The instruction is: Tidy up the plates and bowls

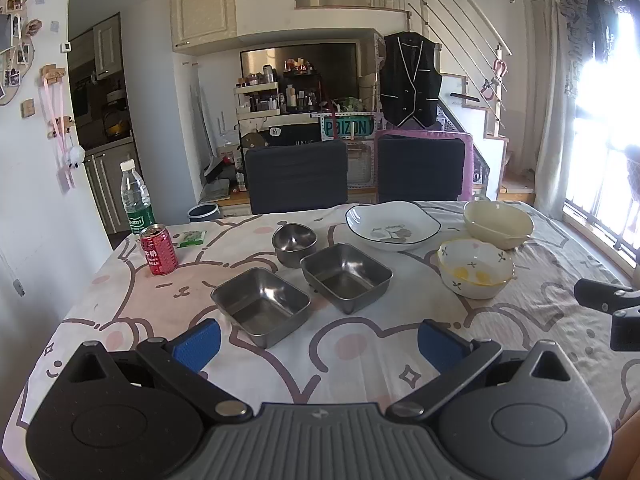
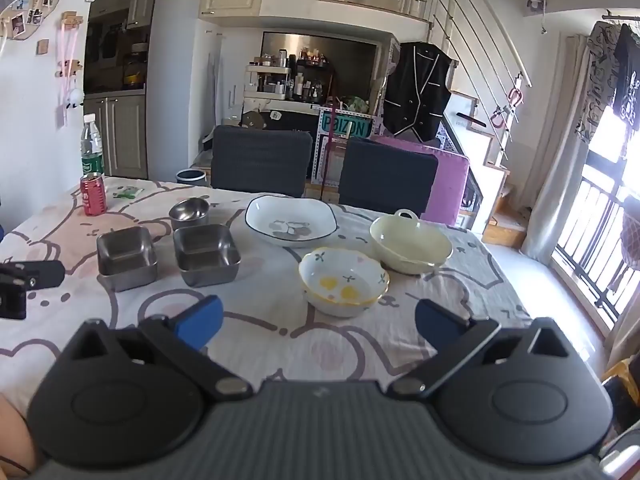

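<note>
Left wrist view: left gripper [image 1: 318, 342] jaws spread wide, empty, hovering over tabletop [image 1: 120, 300]. Near steel square dish [image 1: 261, 304] sits corner-on toward jaws, no clear long axis; second steel square dish [image 1: 346, 275] just beside, round steel bowl [image 1: 294, 244] behind. Risk: pads slip on slick rim, dish skids, rucks cloth.

Right wrist view: right gripper [image 2: 318, 322] jaws spread, empty. Flowered bowl [image 2: 344, 280] ahead, upright; cream handled bowl [image 2: 410, 244] handle points away; plate [image 2: 291, 225] long axis probably left-right. Risk: ceramic chips if stacked hard.

White plate [image 1: 392, 225] (grey flower), cream bowl [image 1: 498, 224].
</note>
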Available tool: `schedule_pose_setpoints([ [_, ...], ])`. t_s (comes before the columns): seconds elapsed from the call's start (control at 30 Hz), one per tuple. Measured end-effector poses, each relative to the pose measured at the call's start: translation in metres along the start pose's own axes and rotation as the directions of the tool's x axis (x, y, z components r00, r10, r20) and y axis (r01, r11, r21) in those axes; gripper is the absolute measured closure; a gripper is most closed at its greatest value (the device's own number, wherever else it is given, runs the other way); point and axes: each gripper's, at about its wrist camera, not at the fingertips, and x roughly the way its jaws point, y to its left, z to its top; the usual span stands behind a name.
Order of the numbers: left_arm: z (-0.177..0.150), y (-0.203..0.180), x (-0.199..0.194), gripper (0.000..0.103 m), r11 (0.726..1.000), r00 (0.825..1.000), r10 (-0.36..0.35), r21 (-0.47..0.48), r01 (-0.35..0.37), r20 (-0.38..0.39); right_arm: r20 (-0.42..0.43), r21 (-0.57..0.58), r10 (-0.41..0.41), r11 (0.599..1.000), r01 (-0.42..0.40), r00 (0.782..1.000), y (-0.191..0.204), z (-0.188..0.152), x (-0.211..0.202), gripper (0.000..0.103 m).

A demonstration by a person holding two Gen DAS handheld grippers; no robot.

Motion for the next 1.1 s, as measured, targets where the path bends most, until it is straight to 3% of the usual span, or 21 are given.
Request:
schedule_pose_setpoints([
  [1.1,-0.0013,0.0037,-0.0009,0.0,1.0,1.0,-0.017,-0.006,0.017,-0.008,-0.006,-0.011,0.002,1.0,-0.002,1.0,0.0014,0.0003,-0.0001,0.0],
])
